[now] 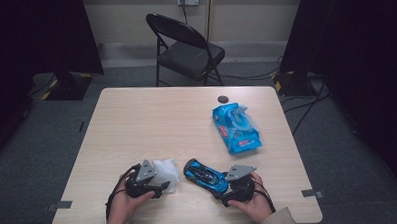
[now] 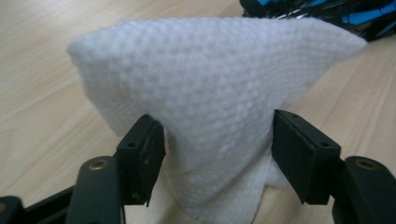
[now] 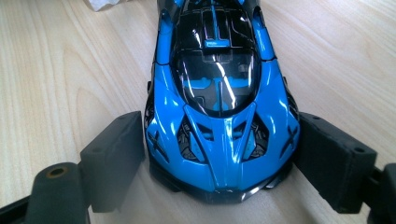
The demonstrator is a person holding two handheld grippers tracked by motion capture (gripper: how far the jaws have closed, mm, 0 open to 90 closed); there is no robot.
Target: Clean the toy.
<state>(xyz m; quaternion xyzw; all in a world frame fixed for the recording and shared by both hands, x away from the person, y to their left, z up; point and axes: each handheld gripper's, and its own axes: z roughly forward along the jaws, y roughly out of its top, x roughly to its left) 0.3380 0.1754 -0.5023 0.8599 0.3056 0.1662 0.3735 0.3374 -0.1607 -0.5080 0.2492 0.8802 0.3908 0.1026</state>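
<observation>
High view: sitting near the desk's front edge, toy car (image 1: 204, 175) at right, white wipe (image 1: 166, 174) just left of it. Right gripper (image 3: 219, 154) fingers (image 3: 116, 156) flanking the car's near end, seemingly pressing its sides; hard, glossy, probably slippery, best gripped low on the body. Left gripper (image 2: 217, 156) fingers (image 2: 142, 156) pinching the wipe, soft, limp, probably light. Wipe pack (image 1: 235, 127) lying toward the right edge.
</observation>
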